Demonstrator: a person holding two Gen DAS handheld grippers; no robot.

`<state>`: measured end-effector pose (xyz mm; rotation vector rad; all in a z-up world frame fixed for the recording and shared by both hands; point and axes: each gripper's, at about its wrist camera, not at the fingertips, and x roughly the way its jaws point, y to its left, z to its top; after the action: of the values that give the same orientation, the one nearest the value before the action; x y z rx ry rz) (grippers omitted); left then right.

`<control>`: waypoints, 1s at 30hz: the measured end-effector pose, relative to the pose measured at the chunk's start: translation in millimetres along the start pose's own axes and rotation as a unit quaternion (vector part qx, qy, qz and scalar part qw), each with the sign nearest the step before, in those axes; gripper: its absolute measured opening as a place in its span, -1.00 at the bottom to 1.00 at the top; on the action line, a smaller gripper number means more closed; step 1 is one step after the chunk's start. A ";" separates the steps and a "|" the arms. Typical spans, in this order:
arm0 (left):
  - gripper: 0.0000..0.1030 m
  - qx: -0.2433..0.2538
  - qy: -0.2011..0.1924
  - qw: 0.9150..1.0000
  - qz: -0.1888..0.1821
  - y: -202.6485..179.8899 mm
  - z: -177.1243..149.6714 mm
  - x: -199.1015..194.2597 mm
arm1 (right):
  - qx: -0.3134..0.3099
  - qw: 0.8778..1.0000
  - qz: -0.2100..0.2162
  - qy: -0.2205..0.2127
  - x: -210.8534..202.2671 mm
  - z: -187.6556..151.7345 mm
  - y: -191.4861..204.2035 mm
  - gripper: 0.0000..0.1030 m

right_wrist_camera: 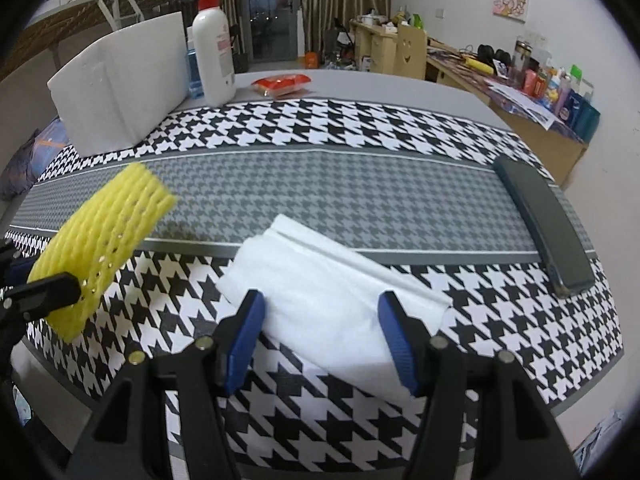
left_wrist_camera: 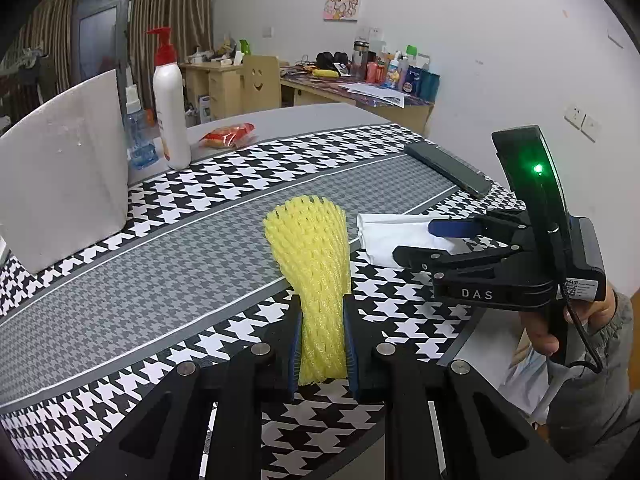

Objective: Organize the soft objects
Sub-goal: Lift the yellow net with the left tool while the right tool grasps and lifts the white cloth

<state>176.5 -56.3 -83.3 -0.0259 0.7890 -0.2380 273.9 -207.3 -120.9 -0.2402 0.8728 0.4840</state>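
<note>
The left tool [left_wrist_camera: 320,344] is clamped on the lower end of the yellow foam net [left_wrist_camera: 310,264], which stands clear of the houndstooth mat [left_wrist_camera: 160,280] and leans toward the white foam block [left_wrist_camera: 64,168]. The right tool [right_wrist_camera: 322,340] has its blue pads [right_wrist_camera: 394,344] spread wide, one on each side of the folded white cloth [right_wrist_camera: 332,280]; I cannot tell whether they press it. The cloth lies on the mat on the near side of the dark phone [right_wrist_camera: 548,224], well apart from it. The step in hand looks like taking up the cloth while the net is carried. To do it well, lower the right tool until both pads bracket all folded layers, close gently so the stack bunches rather than slides, and lift straight up, keeping the net away from the cloth.
</note>
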 end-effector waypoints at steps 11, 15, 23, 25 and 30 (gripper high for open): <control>-0.62 -0.003 -0.005 1.000 -0.001 2.5 -0.4 -3.7 | 0.003 1.000 0.001 0.014 1.6 4.9 -4.5 -0.03; -0.62 -0.004 -0.009 1.000 0.002 4.1 -0.4 -6.8 | 0.017 1.000 -0.018 0.015 0.9 5.1 -11.9 -0.53; -0.62 -0.012 -0.028 0.999 0.013 11.8 -0.5 -20.2 | 0.071 0.997 -0.005 -0.014 -12.8 2.0 -17.5 -0.88; -0.62 -0.012 -0.034 0.999 0.017 13.9 0.5 -23.8 | 0.084 0.996 0.006 -0.032 -24.1 0.3 -14.6 -0.88; -0.62 -0.010 -0.046 0.999 0.020 15.0 2.1 -31.2 | 0.086 0.994 0.008 -0.070 -49.9 0.6 -3.2 -0.88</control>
<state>159.8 -34.9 -61.7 -0.0393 0.7005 -0.1890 248.7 -225.2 -81.5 -0.0402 0.7752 0.4316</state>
